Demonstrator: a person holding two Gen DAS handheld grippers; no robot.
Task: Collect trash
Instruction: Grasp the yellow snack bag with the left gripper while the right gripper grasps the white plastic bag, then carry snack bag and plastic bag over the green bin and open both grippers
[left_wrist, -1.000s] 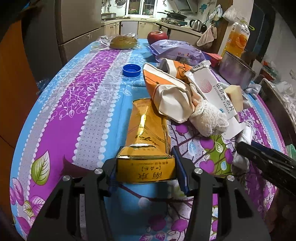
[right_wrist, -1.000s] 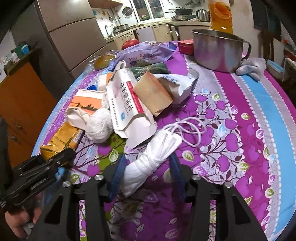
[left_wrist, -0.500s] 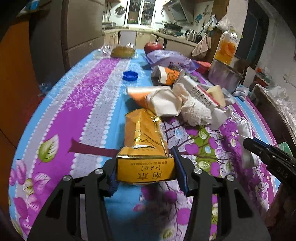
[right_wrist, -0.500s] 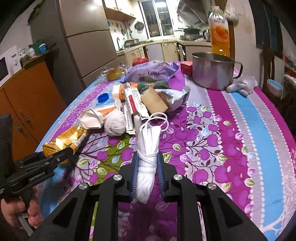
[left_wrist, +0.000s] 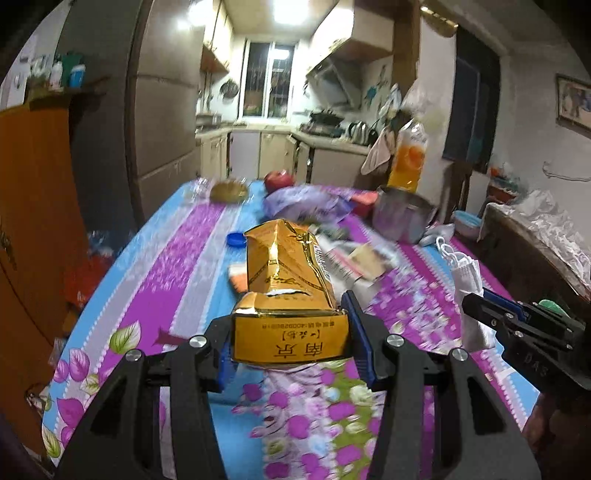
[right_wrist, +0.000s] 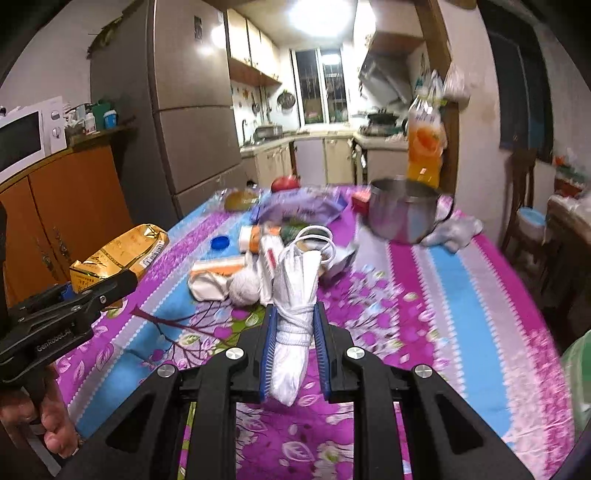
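My left gripper (left_wrist: 290, 338) is shut on a crumpled gold packet (left_wrist: 286, 284) and holds it up above the flowered tablecloth (left_wrist: 177, 266); it also shows at the left of the right wrist view (right_wrist: 118, 254). My right gripper (right_wrist: 293, 343) is shut on a rolled white face mask (right_wrist: 297, 295) tied with its ear loops, lifted off the table; it also shows at the right of the left wrist view (left_wrist: 467, 280). More trash lies mid-table: an orange-and-white wrapper (right_wrist: 214, 271), a white ball of wadding (right_wrist: 244, 291), a white carton (right_wrist: 266, 262).
A blue bottle cap (right_wrist: 220, 243), a purple bag (right_wrist: 299, 210), a steel pot (right_wrist: 402, 216), an orange juice bottle (right_wrist: 424, 142), a red apple (right_wrist: 285, 182) and a bagged bun (right_wrist: 241, 199) sit further back. A fridge (right_wrist: 192, 129) and orange cabinet (right_wrist: 66, 199) stand left.
Both grippers have risen and tilted up, lifting the gold packet and the face mask off the table. The right gripper closed on the mask during the first half second.
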